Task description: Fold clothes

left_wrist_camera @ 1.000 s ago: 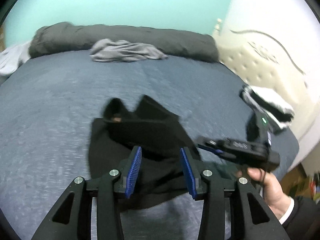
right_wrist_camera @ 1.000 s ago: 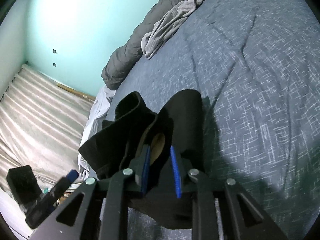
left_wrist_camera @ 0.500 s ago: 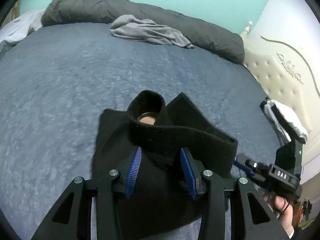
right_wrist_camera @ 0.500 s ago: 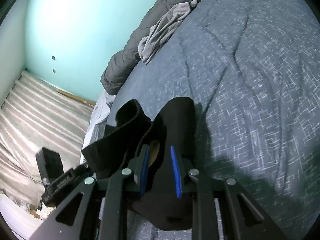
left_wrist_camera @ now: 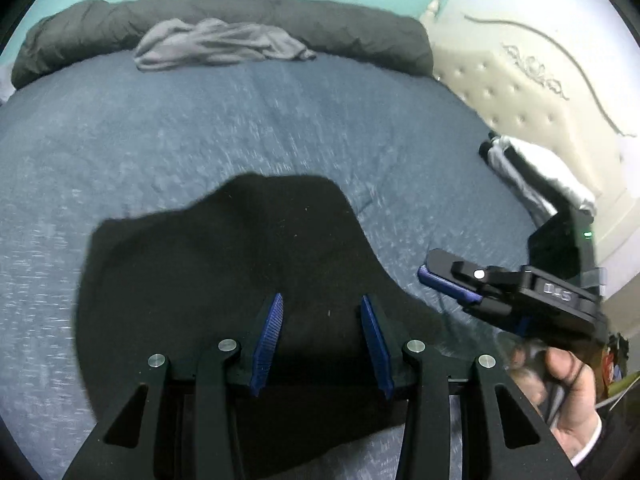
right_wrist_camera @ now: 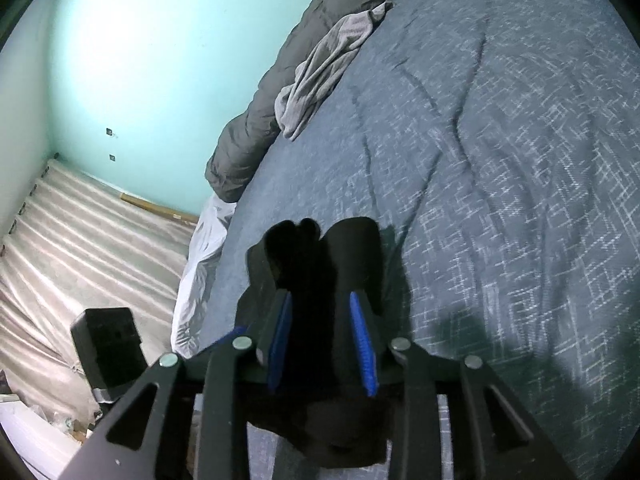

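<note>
Black garment (left_wrist_camera: 224, 264) lies on the blue-grey bedspread (left_wrist_camera: 200, 132), near edge of the bed, mostly spread flat in the left wrist view.

Left gripper (left_wrist_camera: 322, 320): jaws parted, blue pads (left_wrist_camera: 267, 340) apart with black cloth visible in the gap and below. Can't tell if the pads touch the cloth or just sit above it. Not clamped.

Right gripper (right_wrist_camera: 323, 332): jaws also parted, black garment (right_wrist_camera: 316, 264) bunched up between and ahead of the fingers, folds standing up off the bedspread (right_wrist_camera: 500, 160). Pads look close to the cloth on both sides, but contact isn't clear; the dark cloth hides the detail.

Left view only:
- right gripper (left_wrist_camera: 448, 286) seen side-on at right, off the garment's right edge, over the bedspread; hand (left_wrist_camera: 568, 392) on its handle, white cuff and dark sleeve
- cream tufted headboard (left_wrist_camera: 520, 92), small folded pile of black and white clothes (left_wrist_camera: 532, 172) in front of it
- garment's full outline, wide and flat

Right view only:
- part of the left gripper (right_wrist_camera: 108, 344) at lower left, beyond the bed edge
- pale striped floor covering (right_wrist_camera: 80, 248), white sheet (right_wrist_camera: 200, 264) hanging off the bed side
- garment's bunched height

Both views: light grey garment (left_wrist_camera: 220, 42) crumpled against the rolled dark grey duvet (left_wrist_camera: 340, 28) at the far side, teal wall (right_wrist_camera: 160, 60) behind. Motion blur in both views.
</note>
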The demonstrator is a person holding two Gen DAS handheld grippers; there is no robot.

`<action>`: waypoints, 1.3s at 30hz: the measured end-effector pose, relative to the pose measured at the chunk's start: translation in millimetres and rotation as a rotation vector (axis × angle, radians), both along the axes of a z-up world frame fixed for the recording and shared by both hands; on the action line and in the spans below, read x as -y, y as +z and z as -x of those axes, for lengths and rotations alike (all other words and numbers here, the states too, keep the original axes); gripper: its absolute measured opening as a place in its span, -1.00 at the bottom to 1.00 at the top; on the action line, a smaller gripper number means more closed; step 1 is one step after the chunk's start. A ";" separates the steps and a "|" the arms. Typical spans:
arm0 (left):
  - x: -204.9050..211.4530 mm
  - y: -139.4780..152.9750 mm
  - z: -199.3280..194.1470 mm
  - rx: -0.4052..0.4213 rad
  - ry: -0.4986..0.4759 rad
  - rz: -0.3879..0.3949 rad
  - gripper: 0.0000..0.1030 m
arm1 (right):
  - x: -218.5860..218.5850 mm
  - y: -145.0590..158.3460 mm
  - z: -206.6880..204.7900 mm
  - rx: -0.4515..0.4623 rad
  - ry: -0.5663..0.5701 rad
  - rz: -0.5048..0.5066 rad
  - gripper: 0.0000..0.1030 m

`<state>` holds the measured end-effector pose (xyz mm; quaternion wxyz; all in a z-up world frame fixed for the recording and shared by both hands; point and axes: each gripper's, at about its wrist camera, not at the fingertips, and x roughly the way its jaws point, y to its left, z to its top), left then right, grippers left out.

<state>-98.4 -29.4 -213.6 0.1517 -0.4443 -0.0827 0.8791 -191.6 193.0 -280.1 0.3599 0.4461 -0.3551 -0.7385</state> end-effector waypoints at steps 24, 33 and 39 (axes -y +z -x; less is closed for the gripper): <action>70.2 -15.7 -49.1 0.050 0.127 0.032 -0.14 | 29.8 14.4 -23.0 -0.045 0.164 0.023 -0.87; 64.5 -20.1 -52.0 0.062 0.096 0.063 -0.14 | 17.1 -25.8 -28.1 0.075 0.111 -0.012 -0.87; 67.5 -31.7 -51.1 0.070 0.101 0.067 -0.14 | 15.6 -29.0 -21.8 0.113 0.120 0.051 -0.80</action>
